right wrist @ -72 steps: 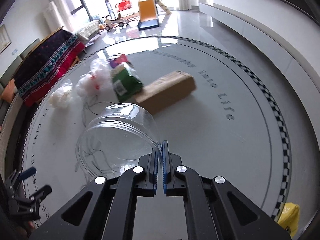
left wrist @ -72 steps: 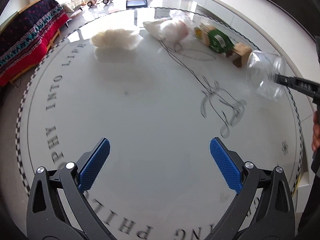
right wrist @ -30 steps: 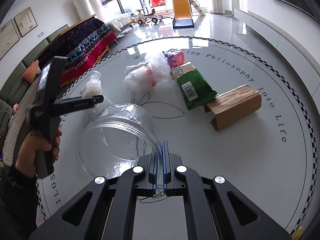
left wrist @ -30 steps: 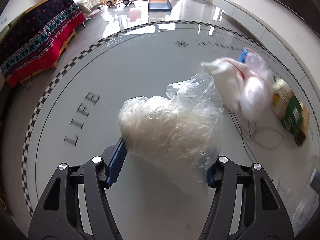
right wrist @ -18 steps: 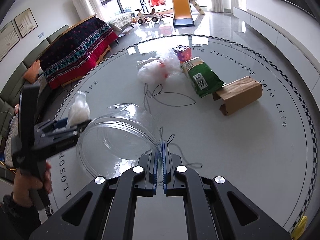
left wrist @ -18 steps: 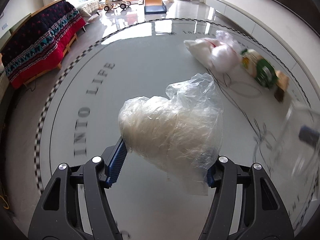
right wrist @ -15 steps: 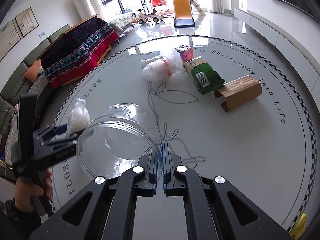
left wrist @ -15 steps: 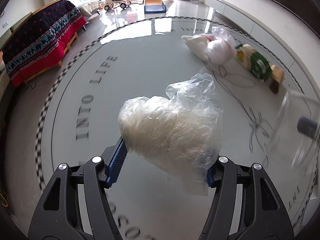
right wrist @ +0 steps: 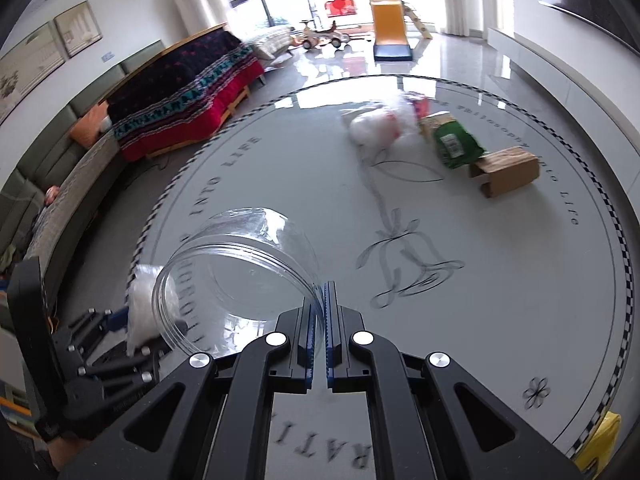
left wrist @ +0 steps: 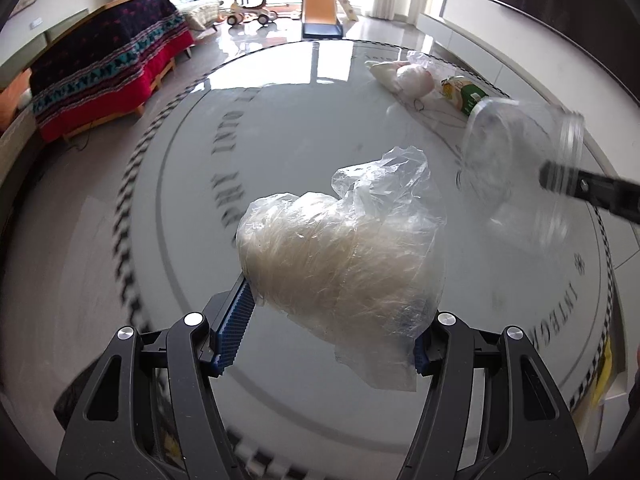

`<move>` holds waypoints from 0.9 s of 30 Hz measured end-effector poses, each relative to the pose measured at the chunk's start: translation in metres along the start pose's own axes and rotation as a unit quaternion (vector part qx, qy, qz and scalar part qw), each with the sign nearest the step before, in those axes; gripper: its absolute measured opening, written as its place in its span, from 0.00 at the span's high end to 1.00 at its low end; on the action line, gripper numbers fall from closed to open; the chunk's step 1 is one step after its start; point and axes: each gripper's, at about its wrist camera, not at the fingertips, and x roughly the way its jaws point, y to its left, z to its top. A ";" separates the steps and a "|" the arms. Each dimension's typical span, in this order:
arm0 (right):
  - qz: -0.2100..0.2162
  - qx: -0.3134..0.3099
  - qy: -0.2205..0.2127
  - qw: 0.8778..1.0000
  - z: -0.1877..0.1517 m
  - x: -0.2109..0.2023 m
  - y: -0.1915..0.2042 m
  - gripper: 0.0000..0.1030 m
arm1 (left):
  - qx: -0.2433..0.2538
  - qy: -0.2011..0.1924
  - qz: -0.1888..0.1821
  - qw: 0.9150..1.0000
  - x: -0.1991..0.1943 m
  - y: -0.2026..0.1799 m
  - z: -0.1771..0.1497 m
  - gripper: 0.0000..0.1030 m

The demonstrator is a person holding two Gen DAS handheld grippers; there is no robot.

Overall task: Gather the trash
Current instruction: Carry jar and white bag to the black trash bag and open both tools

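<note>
The left gripper (left wrist: pixel 328 312) clenches a clear bag (left wrist: pixel 340 256) of pale fibres, held above the table (left wrist: pixel 280 140) beside the jar's mouth. The right gripper (right wrist: pixel 319 320) pinches the rim of the jar (right wrist: pixel 244 268), fingers (right wrist: pixel 308 328) clamped together. At the far edge lie a white bag (right wrist: pixel 376 130), green packet (right wrist: pixel 456 146) and carton (right wrist: pixel 506 170).

Patterned sofa (right wrist: pixel 188 92), toy slide (right wrist: pixel 390 32), framed pictures (right wrist: pixel 52 52).
</note>
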 end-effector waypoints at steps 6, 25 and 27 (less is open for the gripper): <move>0.028 -0.045 0.004 0.999 -0.021 -0.002 0.059 0.95 | -0.029 -0.009 0.022 0.999 -0.029 0.028 -0.043 0.39; 0.125 -0.223 0.064 0.965 -0.117 0.007 0.248 0.95 | -0.156 0.001 0.119 0.981 -0.082 0.136 -0.189 0.38; 0.135 -0.243 0.081 0.957 -0.131 0.014 0.270 0.95 | -0.177 0.014 0.132 0.975 -0.083 0.151 -0.210 0.38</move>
